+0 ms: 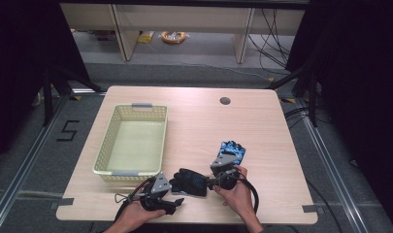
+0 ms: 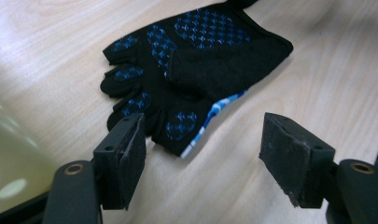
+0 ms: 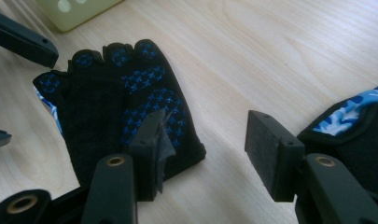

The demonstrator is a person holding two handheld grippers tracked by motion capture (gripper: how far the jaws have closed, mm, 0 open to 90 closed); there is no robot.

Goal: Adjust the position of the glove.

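Black glove (image 1: 189, 182) lies lower centre, ungrasped; second glove (image 1: 229, 152) right of it; basket (image 1: 105, 154) empty. Left gripper (image 2: 203, 154), right gripper (image 3: 203, 149) part-open, holding nothing.

The glove (image 2: 191, 70) just ahead of the black gripper fingers (image 2: 126, 158) is black with blue dotted patches; the second glove (image 1: 230, 151) shows blue camouflage. Pale yellow-green basket (image 1: 103, 150), light woodgrain table (image 1: 262, 131).

On the table (image 1: 194, 116), the basket (image 1: 132, 141) sits at the left. A glove (image 1: 189, 182) lies palm-up near the front edge, right of the basket's near corner, between the left gripper (image 1: 174, 201) and the right gripper (image 1: 214, 183). A second glove (image 1: 231, 151) lies behind the right gripper.
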